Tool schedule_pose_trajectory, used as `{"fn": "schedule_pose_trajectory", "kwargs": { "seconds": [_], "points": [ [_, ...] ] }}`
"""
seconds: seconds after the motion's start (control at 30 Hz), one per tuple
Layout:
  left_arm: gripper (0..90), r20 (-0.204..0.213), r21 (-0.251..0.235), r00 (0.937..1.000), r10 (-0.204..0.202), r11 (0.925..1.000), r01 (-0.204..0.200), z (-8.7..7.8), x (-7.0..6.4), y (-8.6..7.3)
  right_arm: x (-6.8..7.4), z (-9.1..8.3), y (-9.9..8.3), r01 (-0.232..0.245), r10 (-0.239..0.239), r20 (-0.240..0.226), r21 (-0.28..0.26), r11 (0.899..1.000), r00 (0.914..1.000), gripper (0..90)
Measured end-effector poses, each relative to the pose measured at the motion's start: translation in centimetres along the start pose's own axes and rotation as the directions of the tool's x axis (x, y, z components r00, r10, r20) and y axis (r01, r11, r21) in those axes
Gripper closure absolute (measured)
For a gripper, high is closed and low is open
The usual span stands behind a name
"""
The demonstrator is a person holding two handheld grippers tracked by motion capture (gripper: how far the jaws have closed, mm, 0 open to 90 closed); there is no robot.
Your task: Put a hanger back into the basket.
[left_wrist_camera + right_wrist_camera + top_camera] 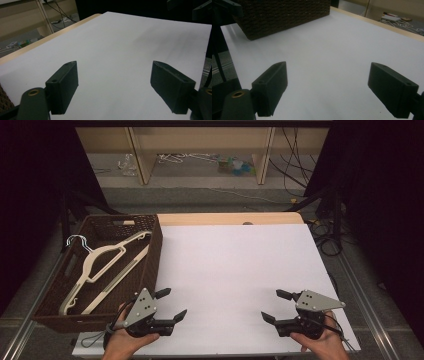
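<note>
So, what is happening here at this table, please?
A person holds a left hand-held gripper and a right hand-held gripper low over the near edge of the white table surface. Both have their jaws open and hold nothing. At the left side stands a dark brown woven basket, and a cream plastic clothes hanger with a metal hook lies inside it, untouched. The left hand-held gripper is nearest to the basket.

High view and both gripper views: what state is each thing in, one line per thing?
Left claw: open, jaws wide apart, holding nothing, over the white sheet.
Right claw: open, jaws wide apart, holding nothing.
Hanger: lying flat inside the basket, untouched, its metal hook toward the far left corner.
Basket: upright at the left edge of the table, no lid.
White sheet: spread flat, bare.
</note>
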State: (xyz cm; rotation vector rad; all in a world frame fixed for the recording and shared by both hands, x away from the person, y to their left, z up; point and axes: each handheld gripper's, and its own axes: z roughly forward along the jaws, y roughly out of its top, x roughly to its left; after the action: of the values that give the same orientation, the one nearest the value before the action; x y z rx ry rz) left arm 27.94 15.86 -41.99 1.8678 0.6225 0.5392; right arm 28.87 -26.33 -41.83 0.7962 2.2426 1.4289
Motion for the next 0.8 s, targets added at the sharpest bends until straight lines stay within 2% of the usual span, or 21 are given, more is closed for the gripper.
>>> {"fn": "schedule_pose_trajectory", "kwargs": {
  "seconds": [0.07,0.1,0.17,0.2,0.23,0.3,0.33,0.47,0.8],
  "points": [
    [22.2,-0.002,-0.004,1.0,0.002,1.0,-0.002,-0.1,0.0,-0.2,0.2,0.0,0.0,-0.007,0.007,-0.006,0.018,1.0,1.0,17.1],
    [22.3,0.001,-0.013,1.0,-0.006,0.9999,0.006,-0.1,0.0,-0.3,0.2,0.1,0.0,-0.011,0.011,-0.025,0.013,1.0,0.9996,17.1],
    [22.3,-0.006,-0.009,1.0,-0.002,1.0,0.002,-0.3,0.0,-0.4,0.3,0.0,0.1,0.014,-0.014,-0.008,0.013,1.0,0.9999,17.1],
    [22.3,-0.008,-0.01,1.0,-0.005,0.9999,0.005,-0.4,0.0,-0.5,0.4,0.0,0.1,0.009,-0.009,-0.003,0.016,1.0,1.0,17.1],
    [22.3,-0.008,-0.01,1.0,-0.005,0.9999,0.005,-0.5,0.0,-0.6,0.5,0.1,0.1,-0.004,0.004,-0.019,0.02,1.0,0.9998,17.1],
    [22.3,-0.013,-0.006,0.9999,0.008,1.0,-0.008,-0.7,0.0,-0.7,0.5,0.0,0.1,0.001,-0.001,-0.012,0.019,1.0,0.9999,17.1],
    [22.2,-0.013,-0.008,0.9999,0.005,1.0,-0.005,-0.8,-0.1,-0.7,0.5,0.0,0.1,0.018,-0.018,-0.001,0.007,1.0,0.9998,17.1],
    [22.3,-0.015,-0.023,0.9999,-0.004,0.9997,0.004,-1.1,-0.1,-0.8,0.6,-0.1,0.1,0.005,-0.005,-0.005,0.013,1.0,1.0,17.1],
    [22.3,-0.017,-0.015,0.9998,-0.005,0.9999,0.005,-1.1,0.1,-0.9,0.6,-0.1,0.0,0.003,-0.003,-0.009,0.018,1.0,1.0,17.0]
  ]
}}
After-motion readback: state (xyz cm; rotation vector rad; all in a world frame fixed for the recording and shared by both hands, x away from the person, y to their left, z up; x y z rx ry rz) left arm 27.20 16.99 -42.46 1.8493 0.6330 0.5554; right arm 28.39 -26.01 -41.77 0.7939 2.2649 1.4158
